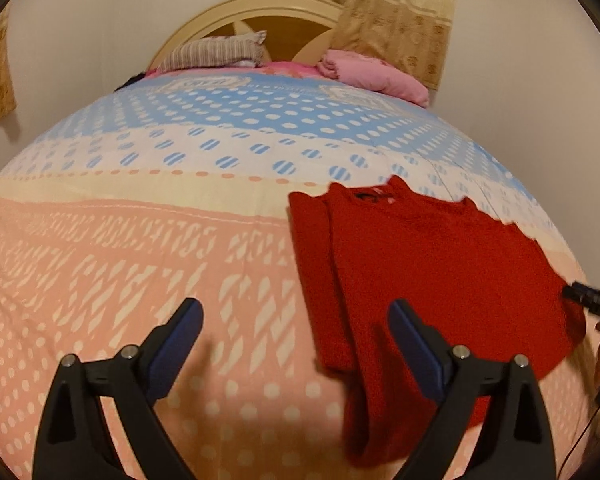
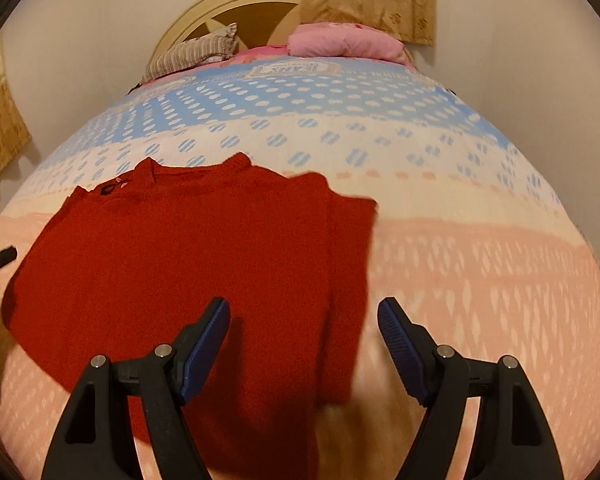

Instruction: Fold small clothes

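sweater: red sweater (image 2: 188, 264) flat on the bedspread (image 1: 140, 240), sleeves folded in
left gripper (image 1: 296, 312): fingers wide, empty
right gripper (image 2: 304, 312): fingers wide, empty, over sweater

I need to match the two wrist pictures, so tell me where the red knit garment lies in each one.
Left wrist view: the red knit garment lies right of centre on the patterned bedspread, partly behind the left gripper's right-hand finger.
Right wrist view: the garment fills the left and centre, reaching under the right gripper.
Shared landmark: the cream arched headboard.
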A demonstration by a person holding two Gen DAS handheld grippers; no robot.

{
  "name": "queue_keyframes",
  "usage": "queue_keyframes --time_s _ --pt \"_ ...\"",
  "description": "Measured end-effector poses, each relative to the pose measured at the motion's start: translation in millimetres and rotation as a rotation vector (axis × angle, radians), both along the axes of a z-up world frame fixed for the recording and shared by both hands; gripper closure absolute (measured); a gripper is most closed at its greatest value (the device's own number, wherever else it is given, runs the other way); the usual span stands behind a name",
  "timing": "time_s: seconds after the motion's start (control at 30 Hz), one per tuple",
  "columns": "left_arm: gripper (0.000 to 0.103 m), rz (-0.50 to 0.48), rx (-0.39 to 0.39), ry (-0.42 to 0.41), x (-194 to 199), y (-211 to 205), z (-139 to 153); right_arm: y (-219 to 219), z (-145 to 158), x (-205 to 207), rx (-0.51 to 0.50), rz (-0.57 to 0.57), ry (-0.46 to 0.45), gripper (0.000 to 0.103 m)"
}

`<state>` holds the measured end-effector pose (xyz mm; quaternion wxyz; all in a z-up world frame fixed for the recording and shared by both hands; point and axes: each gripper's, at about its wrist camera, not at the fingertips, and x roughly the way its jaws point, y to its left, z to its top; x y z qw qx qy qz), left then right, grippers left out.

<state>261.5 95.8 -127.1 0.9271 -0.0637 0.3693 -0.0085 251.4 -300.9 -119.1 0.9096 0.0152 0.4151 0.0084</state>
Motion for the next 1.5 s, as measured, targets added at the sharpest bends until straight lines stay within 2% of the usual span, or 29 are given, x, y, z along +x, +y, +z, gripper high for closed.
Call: queue_keyframes --time_s 0.03,0.07,0.2,0.3,0.37,0.43,0.5,0.53,0.7,1.0,1.07,1.1,1.13,1.2,1.27,1.33,1.43,1.5 --pt "0.007 -0.01 0.012 -0.003 -3 -3 -1 -5 0 -6 0.024 -0.012 0.002 0.042" --pt "0.007 -0.022 0.019 -0.003 -6 -6 -2 -9 -1 -10 0.045 -0.015 0.009 0.047" --pt "0.007 -0.061 0.027 0.006 -15 -18 -9 -18 -5 -24 0.119 -0.016 0.038 0.057" --pt "0.007 -0.054 0.035 0.021 -16 -20 -17 -14 -7 -30 0.115 0.003 0.042 0.065" --pt "0.007 -0.045 0.018 0.028 -17 -18 -19 -14 -11 -29 0.115 0.005 0.056 0.066" --pt "0.007 -0.03 0.0 0.026 -18 -14 -19 -14 -12 -29 0.137 0.011 0.064 0.078" --pt "0.006 -0.029 -0.011 0.038 -19 -12 -22 -10 -11 -33 0.105 0.025 0.054 0.086" --pt "0.005 -0.032 -0.011 0.052 -20 -13 -24 -9 -9 -37 0.09 0.031 0.046 0.098" --pt "0.003 -0.05 0.005 0.091 -21 -17 -32 1 -15 -51 0.023 0.067 0.055 0.098" --pt "0.0 -0.044 -0.044 0.131 -22 -9 -38 -3 -24 -70 0.048 0.066 0.048 0.098" --pt "0.0 -0.041 -0.033 0.135 -23 -10 -38 -14 -23 -68 0.116 0.037 0.026 0.096" --pt "0.0 -0.041 -0.029 0.135 -24 -11 -38 -17 -23 -66 0.141 0.023 0.025 0.087" --pt "0.0 -0.043 -0.025 0.137 -25 -12 -38 -22 -21 -65 0.151 -0.013 0.022 0.066" --pt "0.0 -0.048 -0.023 0.149 -25 -12 -40 -23 -14 -66 0.137 -0.058 0.003 0.046" --pt "0.0 -0.046 -0.024 0.154 -25 -12 -40 -18 -3 -69 0.172 -0.055 -0.037 0.046" --pt "0.0 -0.044 -0.017 0.158 -24 -13 -40 -3 6 -68 0.156 -0.023 -0.055 0.046" --pt "0.0 -0.042 -0.002 0.154 -25 -14 -40 40 11 -56 0.089 0.098 -0.045 0.046" --pt "0.0 -0.042 0.001 0.153 -26 -14 -40 58 7 -48 0.088 0.151 -0.035 0.046"
